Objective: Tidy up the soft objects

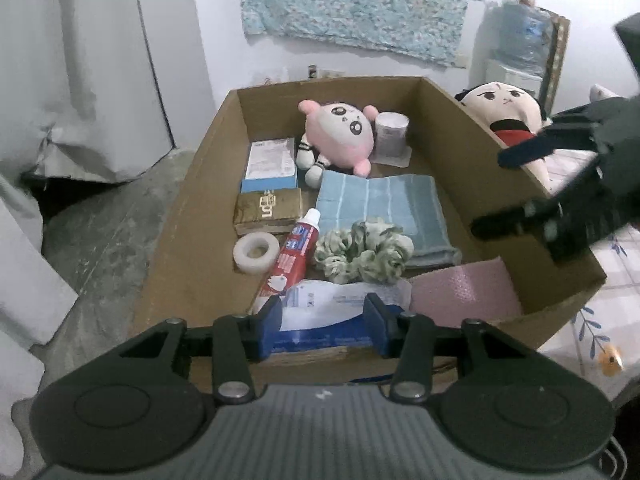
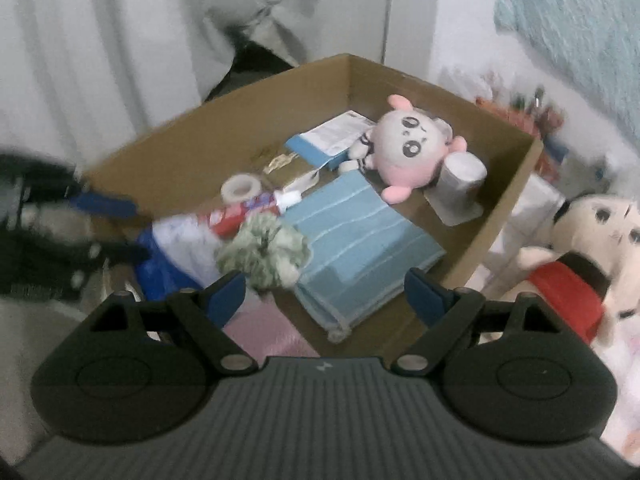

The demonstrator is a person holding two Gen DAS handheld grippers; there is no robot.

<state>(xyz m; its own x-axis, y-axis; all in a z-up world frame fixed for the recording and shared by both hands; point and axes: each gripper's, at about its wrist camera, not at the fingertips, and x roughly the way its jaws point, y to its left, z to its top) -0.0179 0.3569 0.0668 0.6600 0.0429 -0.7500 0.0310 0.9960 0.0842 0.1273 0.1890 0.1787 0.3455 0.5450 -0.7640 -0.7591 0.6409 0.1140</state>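
Tongs (image 1: 324, 322) agape above scrunchie (image 1: 362, 256)

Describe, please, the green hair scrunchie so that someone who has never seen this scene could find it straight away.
Look inside the open cardboard box and find the folded light-blue towel on its floor. The scrunchie lies on that towel's near edge, just right of the red toothpaste tube. It is the only ruffled, pale green-and-white ring of fabric; the neighbouring white ring, a tape roll, is smooth and hard.

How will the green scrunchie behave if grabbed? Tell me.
The green scrunchie looks ruffled and fabric-soft, so it will probably squash and flop. It seems light, and since it lies partly on the blue towel, it may drag that along.
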